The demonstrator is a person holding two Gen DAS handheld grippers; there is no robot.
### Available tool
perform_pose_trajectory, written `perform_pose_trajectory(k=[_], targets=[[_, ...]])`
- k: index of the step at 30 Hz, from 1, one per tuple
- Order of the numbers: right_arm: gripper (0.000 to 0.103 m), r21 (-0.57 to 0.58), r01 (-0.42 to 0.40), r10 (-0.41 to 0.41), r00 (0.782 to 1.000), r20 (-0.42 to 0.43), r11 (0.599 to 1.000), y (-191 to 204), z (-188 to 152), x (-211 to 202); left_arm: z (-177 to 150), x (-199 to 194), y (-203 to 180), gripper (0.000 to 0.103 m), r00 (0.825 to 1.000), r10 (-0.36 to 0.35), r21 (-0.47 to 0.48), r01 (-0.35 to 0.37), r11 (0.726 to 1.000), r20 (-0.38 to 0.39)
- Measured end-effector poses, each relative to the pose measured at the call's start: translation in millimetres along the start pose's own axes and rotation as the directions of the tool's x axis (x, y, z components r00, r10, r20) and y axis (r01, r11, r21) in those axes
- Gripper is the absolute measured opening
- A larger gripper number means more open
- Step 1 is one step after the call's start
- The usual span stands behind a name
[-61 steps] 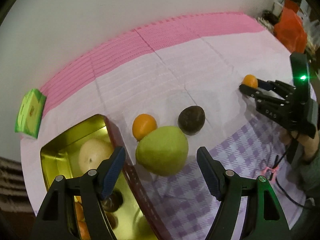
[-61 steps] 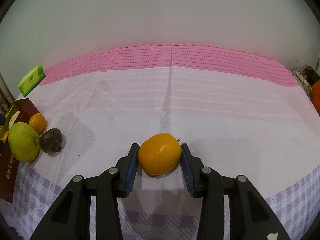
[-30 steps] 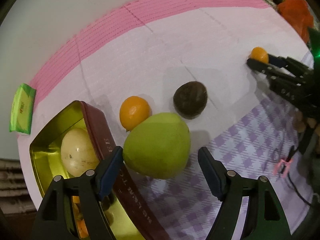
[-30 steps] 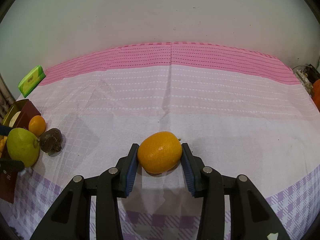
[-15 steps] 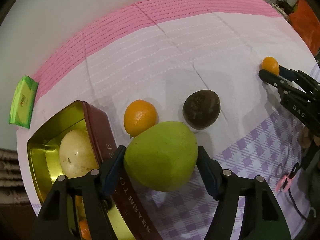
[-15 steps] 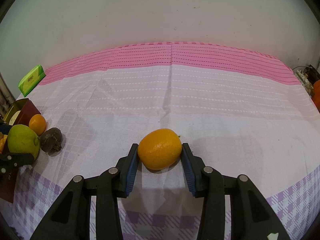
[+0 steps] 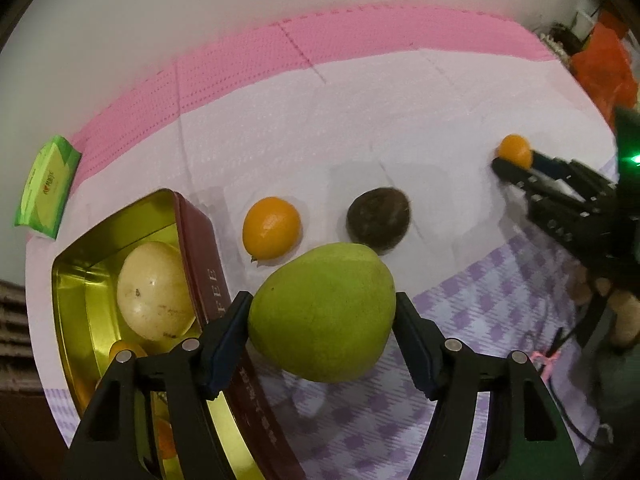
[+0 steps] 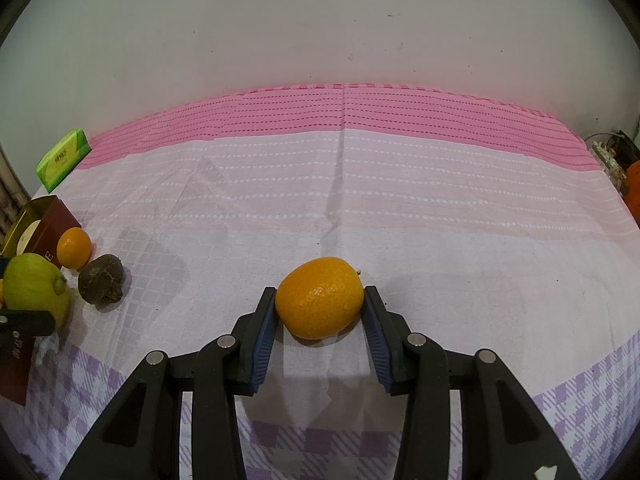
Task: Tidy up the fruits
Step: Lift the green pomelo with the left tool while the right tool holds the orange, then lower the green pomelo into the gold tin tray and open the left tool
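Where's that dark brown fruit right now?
The dark fruit lies loose on the cloth, just right of the small orange and behind the green fruit in the left wrist view.

A cloth (image 8: 400, 200) covers the table, which meets a wall (image 8: 320, 32) at its far edge. At the left edge stands an open tin (image 7: 80, 280) with a pale fruit (image 7: 154, 290) in it. Just right of the tin lies a small citrus (image 7: 271, 227), and right of that a dark fruit (image 7: 378, 219). Before these two, a pear (image 7: 322, 312) sits between the left gripper's (image 7: 322, 338) pads, beside the tin's wall. Well to the right, toward the cloth's middle, another citrus (image 8: 320, 297) rests on the cloth between the right gripper's (image 8: 320, 330) pads. A packet (image 8: 63, 159) lies at the far left corner.
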State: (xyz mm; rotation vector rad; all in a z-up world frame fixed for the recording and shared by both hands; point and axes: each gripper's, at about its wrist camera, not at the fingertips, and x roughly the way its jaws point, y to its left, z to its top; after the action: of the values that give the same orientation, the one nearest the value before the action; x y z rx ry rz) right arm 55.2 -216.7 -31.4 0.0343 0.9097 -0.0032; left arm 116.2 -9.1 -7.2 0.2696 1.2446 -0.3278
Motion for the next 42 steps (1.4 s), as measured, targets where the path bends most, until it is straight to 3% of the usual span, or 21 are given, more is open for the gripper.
perform_pose_trajectory(k=[10,19,27,34,42], targets=[[0.041,-0.007,0.005,-0.005,1.0,-0.002,1.0,0.8,0.5,0.4,-12.4,-64.0,12.1,0.069,0.991,0.018,-0.09,-0.006,0.996,0.135],[0.041,-0.01,0.009,-0.009,1.0,-0.002,1.0,1.8,0.1,0.6,-32.4,-101.2,79.2,0.069,0.976,0.102,-0.238,-0.054,0.97,0.194],[0.041,-0.017,0.013,-0.013,1.0,-0.003,1.0,1.9,0.1,1.6,-67.0,-98.0,126.3,0.069,0.976,0.149,-0.36,-0.084,0.929,0.158],[0.041,-0.018,0.014,-0.014,1.0,-0.003,1.0,2.4,0.0,1.5,-98.0,-65.9,114.1,0.069,0.994,0.065,-0.383,-0.024,0.923,0.093],[0.041,-0.021,0.016,-0.016,1.0,-0.003,1.0,2.9,0.3,1.5,-117.0,-43.4,107.6,0.069,0.999,0.006,-0.419,0.017,0.908,0.053]])
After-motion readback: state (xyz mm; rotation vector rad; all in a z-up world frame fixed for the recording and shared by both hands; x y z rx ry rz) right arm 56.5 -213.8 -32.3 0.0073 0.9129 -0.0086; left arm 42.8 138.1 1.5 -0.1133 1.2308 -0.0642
